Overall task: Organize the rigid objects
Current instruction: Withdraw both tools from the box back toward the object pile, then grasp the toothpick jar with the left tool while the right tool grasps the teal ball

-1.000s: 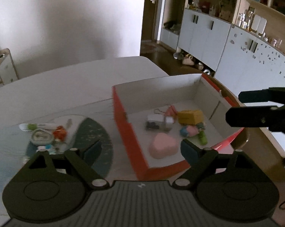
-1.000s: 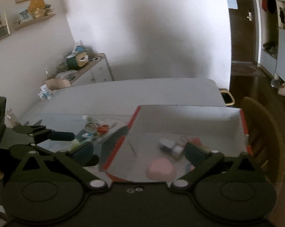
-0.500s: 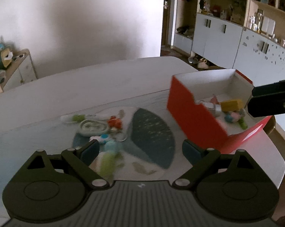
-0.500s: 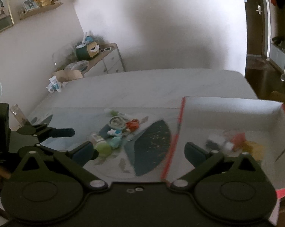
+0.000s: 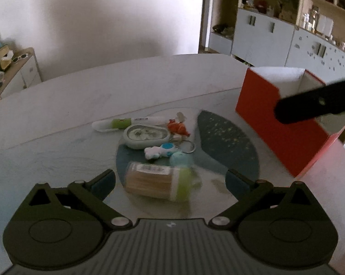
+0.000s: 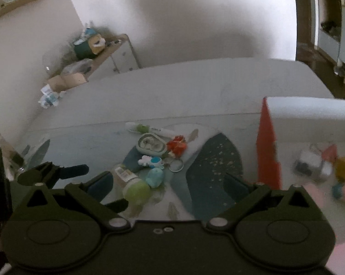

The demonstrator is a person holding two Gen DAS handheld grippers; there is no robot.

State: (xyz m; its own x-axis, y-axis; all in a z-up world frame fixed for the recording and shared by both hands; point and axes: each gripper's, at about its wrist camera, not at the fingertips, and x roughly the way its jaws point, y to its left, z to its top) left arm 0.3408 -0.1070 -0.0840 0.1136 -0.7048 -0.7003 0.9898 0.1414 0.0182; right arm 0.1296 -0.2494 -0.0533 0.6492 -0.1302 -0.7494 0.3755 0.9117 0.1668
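Note:
A toothpick jar with a green lid (image 5: 157, 180) lies on its side on the table, between the open fingers of my left gripper (image 5: 170, 182). Behind it lie a teal egg toy (image 5: 181, 159), a white and blue keychain (image 5: 160, 150), a grey oval case (image 5: 145, 135), a red toy (image 5: 177, 127) and a white tube (image 5: 124, 122). The red box (image 5: 284, 133) stands at the right; in the right wrist view it (image 6: 267, 146) holds several small toys. My right gripper (image 6: 169, 186) is open and empty above the pile, and the jar (image 6: 132, 183) shows there too.
A dark teal leaf pattern (image 5: 227, 142) marks the tablecloth between the pile and the box. The right gripper's finger (image 5: 314, 103) crosses in front of the box. A cabinet with clutter (image 6: 99, 52) stands by the far wall; cupboards (image 5: 287, 36) are at the right.
Both grippers have swung left, from over the red box to the pile of small objects. The left gripper has come down close around the toothpick jar. Both stay open.

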